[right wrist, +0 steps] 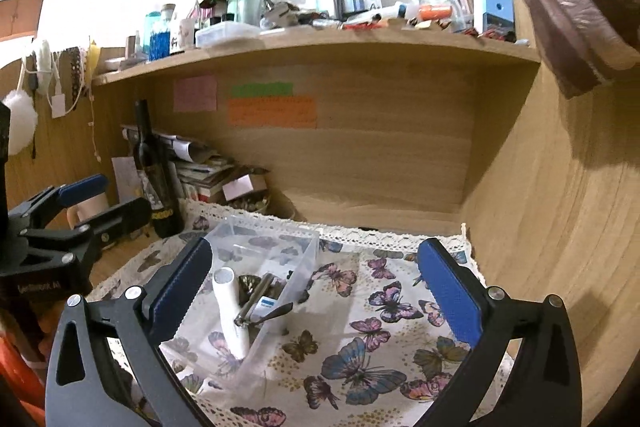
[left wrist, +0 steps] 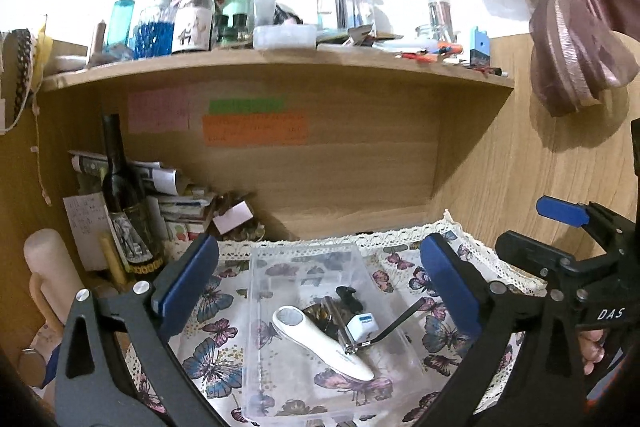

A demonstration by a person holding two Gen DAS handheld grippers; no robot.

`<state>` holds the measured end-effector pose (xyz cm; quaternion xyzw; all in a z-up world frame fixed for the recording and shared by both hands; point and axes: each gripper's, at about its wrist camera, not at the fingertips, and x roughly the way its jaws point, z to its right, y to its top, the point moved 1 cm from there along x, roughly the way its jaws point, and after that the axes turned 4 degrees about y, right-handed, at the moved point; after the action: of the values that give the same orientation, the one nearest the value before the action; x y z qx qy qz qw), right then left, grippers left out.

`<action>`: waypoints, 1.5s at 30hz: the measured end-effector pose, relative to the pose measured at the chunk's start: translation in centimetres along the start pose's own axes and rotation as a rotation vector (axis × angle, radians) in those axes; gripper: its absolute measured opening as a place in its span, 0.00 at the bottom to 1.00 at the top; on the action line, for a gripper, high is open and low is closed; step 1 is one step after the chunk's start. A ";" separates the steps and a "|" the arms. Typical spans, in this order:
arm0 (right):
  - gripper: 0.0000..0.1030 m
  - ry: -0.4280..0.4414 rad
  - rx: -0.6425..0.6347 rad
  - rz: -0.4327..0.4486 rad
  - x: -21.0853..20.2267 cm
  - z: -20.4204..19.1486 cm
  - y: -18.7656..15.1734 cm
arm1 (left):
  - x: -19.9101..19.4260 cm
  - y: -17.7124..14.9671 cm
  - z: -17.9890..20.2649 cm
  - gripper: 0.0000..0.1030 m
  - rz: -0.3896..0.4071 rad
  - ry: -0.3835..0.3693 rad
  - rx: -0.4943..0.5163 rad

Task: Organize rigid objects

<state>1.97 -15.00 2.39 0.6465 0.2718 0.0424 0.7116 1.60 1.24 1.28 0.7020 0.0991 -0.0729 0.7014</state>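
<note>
A clear plastic box sits on the butterfly cloth. Inside lie a white handheld device, a metal tool with a dark handle, a small white and blue block and a small black piece. My left gripper is open, its jaws spread either side of the box, above it. The right wrist view shows the same box at left with the white device standing on end in it. My right gripper is open and empty over the cloth, to the right of the box.
A dark wine bottle and a pile of papers and boxes stand at the back left of the wooden alcove. A cluttered shelf runs overhead. A curtain hangs at the right. The right gripper's body is at the right edge.
</note>
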 end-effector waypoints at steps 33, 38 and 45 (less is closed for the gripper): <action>1.00 -0.031 0.031 0.018 -0.9 0.8 -0.3 | -0.6 0.0 0.6 1.00 0.015 -0.025 -0.020; 1.00 -0.032 0.035 0.017 -0.9 0.7 -0.3 | -0.6 0.0 0.6 1.00 0.013 -0.026 -0.020; 1.00 -0.037 0.035 0.019 -0.9 0.6 -0.3 | -0.5 0.0 0.6 1.00 0.009 -0.029 -0.022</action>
<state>1.40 -15.93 2.42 0.6619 0.2533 0.0323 0.7048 1.13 0.59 1.41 0.6935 0.0865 -0.0786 0.7109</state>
